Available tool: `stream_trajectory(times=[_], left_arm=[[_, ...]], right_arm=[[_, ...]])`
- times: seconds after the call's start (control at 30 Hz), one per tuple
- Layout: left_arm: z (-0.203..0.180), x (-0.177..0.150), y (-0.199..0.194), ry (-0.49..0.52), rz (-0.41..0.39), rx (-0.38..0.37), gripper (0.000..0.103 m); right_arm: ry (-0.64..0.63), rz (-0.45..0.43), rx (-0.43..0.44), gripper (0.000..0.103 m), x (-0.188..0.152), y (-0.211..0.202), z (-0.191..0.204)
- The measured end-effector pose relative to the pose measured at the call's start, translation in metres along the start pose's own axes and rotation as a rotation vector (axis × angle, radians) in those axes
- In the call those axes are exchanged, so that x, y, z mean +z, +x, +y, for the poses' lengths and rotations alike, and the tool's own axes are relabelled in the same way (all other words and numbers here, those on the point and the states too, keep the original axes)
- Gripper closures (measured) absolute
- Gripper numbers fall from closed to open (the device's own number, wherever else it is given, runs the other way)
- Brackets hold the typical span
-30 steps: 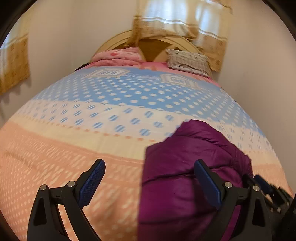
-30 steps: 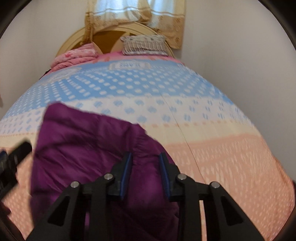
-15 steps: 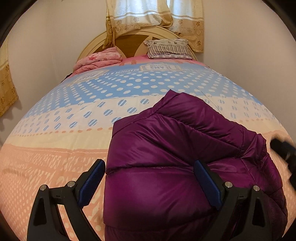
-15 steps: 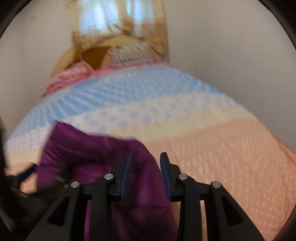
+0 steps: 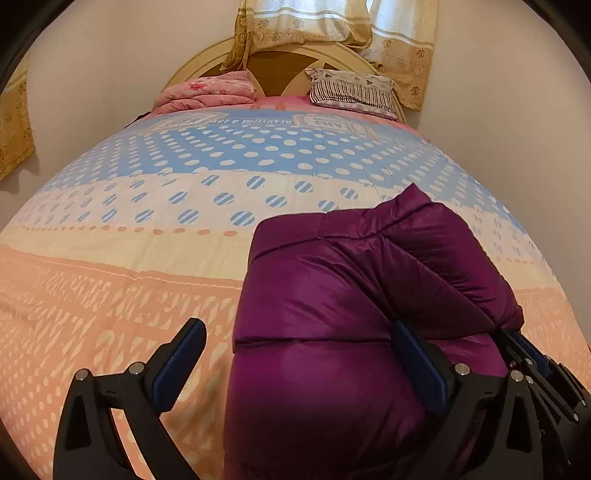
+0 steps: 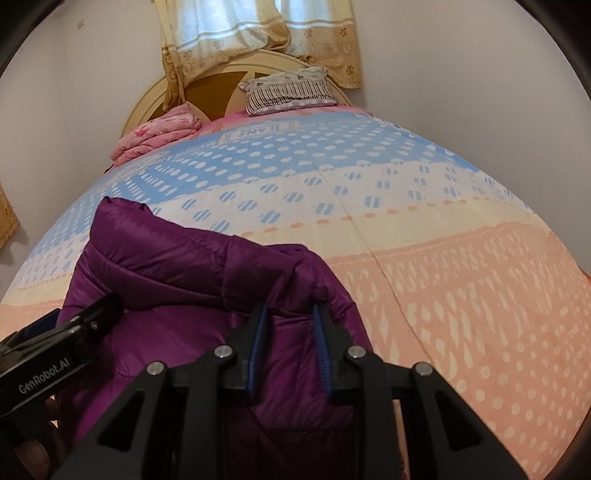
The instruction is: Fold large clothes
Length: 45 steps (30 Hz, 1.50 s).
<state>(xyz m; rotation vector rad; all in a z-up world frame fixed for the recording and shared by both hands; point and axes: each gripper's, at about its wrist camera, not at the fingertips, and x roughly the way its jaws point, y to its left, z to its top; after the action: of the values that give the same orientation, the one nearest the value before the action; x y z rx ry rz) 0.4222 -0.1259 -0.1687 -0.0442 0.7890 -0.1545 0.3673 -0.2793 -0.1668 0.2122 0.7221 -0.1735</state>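
A purple puffer jacket (image 5: pixel 332 295) lies bunched on the bed near its foot. My left gripper (image 5: pixel 299 332) stands open and wide just above it. Its left finger is over the bare bedspread, and its right finger (image 5: pixel 417 365) rests against the jacket's bulge. In the right wrist view a raised fold of the jacket (image 6: pixel 166 266) fills the narrow gap of my right gripper (image 6: pixel 290 310), whose jaws are closing on it. The right gripper (image 5: pixel 535 358) also shows at the jacket's right edge in the left wrist view. The left gripper's body (image 6: pixel 74 332) shows at the jacket's left side.
The bedspread (image 5: pixel 110 288) is dotted in peach, cream and blue and covers the whole bed. A striped pillow (image 5: pixel 351 92) and a folded pink blanket (image 5: pixel 210 92) lie by the round headboard (image 5: pixel 280 70). A curtain (image 5: pixel 332 22) hangs behind, and walls stand close on both sides.
The left gripper has sunk toward the jacket, which now bulges against its right finger. The right gripper's pads have drawn closer together on the fold it holds.
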Motion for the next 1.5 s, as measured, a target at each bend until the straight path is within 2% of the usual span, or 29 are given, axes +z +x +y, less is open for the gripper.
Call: stream_trajectory(times=[0.87,1.5], left_arm=[[-0.001,-0.01,0.023,0.008,0.083,-0.026,0.001],[-0.002,-0.01,0.03,0.015,0.117,-0.029,0.001]], right_arm=[[-0.01,0.095,-0.031,0.076,-0.004,0.023,-0.003],[-0.033,0.118,-0.062,0.076,-0.004,0.029,-0.001]])
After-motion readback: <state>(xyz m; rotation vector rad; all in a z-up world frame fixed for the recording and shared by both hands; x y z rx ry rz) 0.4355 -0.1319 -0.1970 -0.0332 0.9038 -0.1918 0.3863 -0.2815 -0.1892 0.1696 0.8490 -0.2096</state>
